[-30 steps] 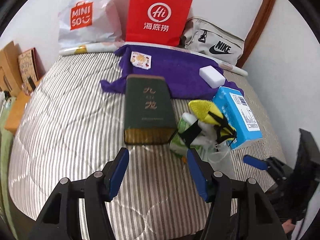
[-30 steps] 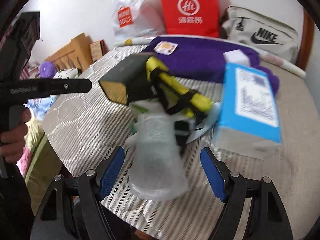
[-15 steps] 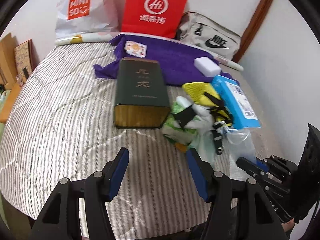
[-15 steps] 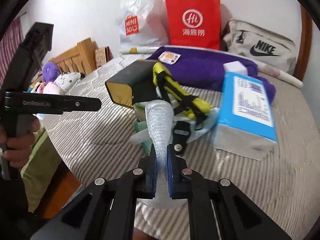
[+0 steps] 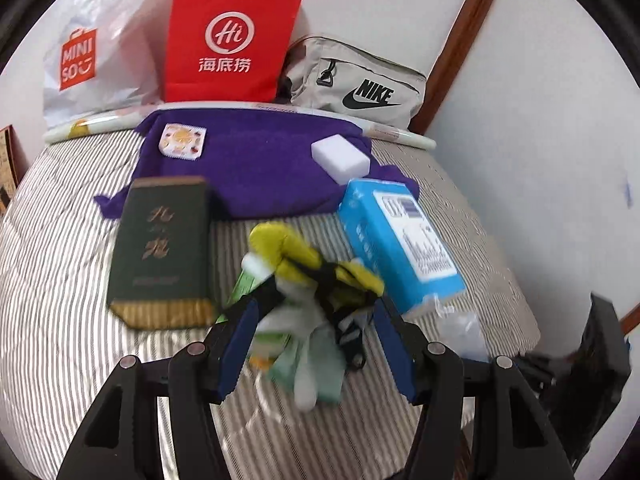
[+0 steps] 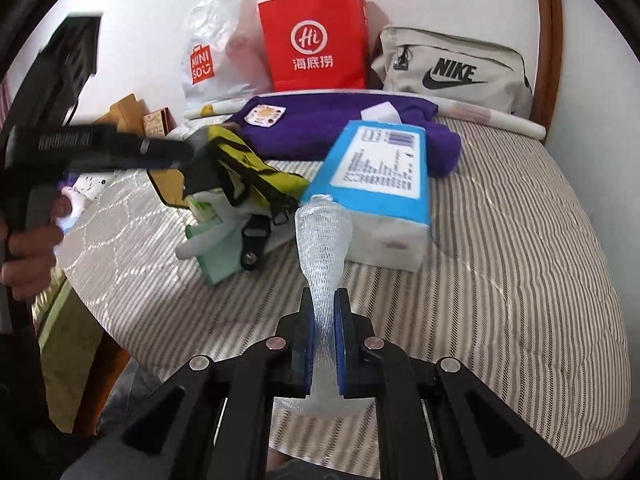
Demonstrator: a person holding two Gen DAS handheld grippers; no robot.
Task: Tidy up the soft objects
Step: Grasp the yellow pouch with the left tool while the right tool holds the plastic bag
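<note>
On the striped bed point(image 5: 60, 288) lies a pile of soft things: a yellow cloth with black straps point(image 5: 304, 264) over white and green gloves point(image 5: 312, 368). My left gripper point(image 5: 316, 344) is open, its blue fingers on either side of this pile. My right gripper point(image 6: 323, 320) is shut on a clear bubble-wrap sleeve point(image 6: 324, 236), which sticks up toward a blue tissue pack point(image 6: 380, 168). A purple towel point(image 5: 256, 160) lies behind, with a white sponge point(image 5: 340, 158) and a small patterned packet point(image 5: 182, 142) on it.
A dark green box point(image 5: 160, 248) lies left of the pile. A red paper bag point(image 5: 228, 40), a white Miniso bag point(image 5: 84, 52) and a grey Nike bag point(image 5: 356, 84) stand against the wall. The bed's near edge drops off in the right wrist view point(image 6: 120, 344).
My right gripper closed on the bubble-wrap sleeve and has drawn it back from the pile. My left gripper moved forward and right, so its open fingers now flank the glove pile.
</note>
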